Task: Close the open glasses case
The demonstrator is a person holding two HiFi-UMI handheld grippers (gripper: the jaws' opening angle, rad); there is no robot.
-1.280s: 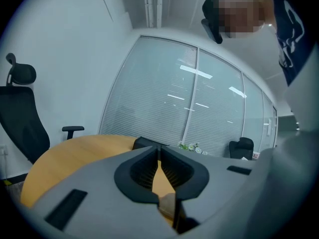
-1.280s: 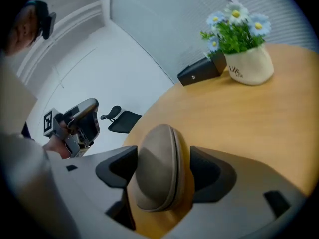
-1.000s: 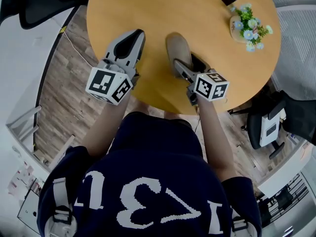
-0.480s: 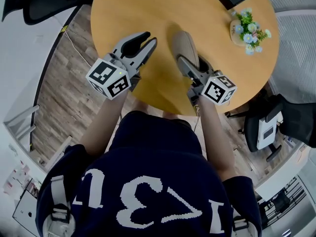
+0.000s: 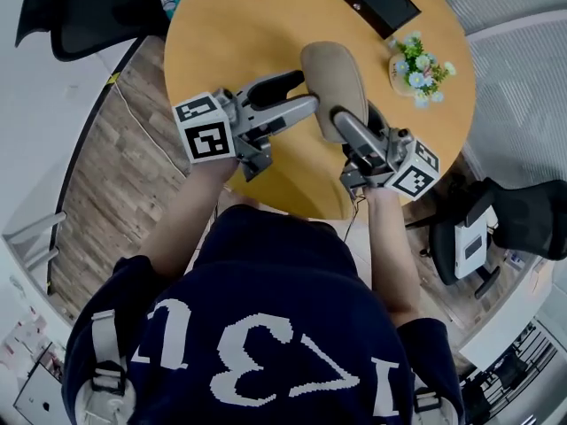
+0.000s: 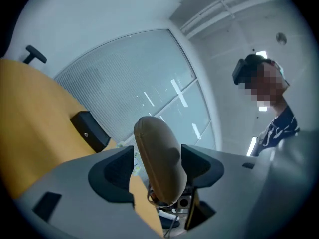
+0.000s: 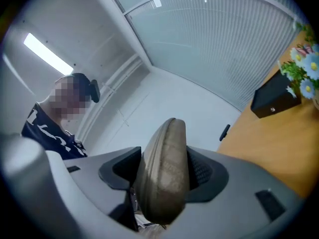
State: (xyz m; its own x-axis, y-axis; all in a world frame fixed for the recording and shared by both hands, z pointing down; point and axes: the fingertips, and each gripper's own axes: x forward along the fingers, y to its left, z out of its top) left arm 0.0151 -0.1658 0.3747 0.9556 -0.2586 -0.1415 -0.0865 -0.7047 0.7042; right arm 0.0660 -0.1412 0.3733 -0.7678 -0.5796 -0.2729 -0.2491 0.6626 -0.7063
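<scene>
The tan glasses case (image 5: 330,78) is lifted above the round wooden table (image 5: 239,25), and its seam looks closed. My right gripper (image 5: 356,120) is shut on its near end, and in the right gripper view the case (image 7: 164,158) fills the space between both pads. My left gripper (image 5: 306,92) reaches in from the left. Its jaws are opening around the case (image 6: 158,153), with a gap showing at the left pad (image 6: 117,171).
A black box (image 5: 372,3) and a small pot of flowers (image 5: 416,65) stand at the table's far right. A black chair (image 5: 80,11) is at the upper left, and another chair (image 5: 496,224) is at the right. The table's near edge is just below the grippers.
The right gripper has lifted the case off the table. The left gripper swung right to the case, rolled over, and its jaws went from shut to wide apart around the case.
</scene>
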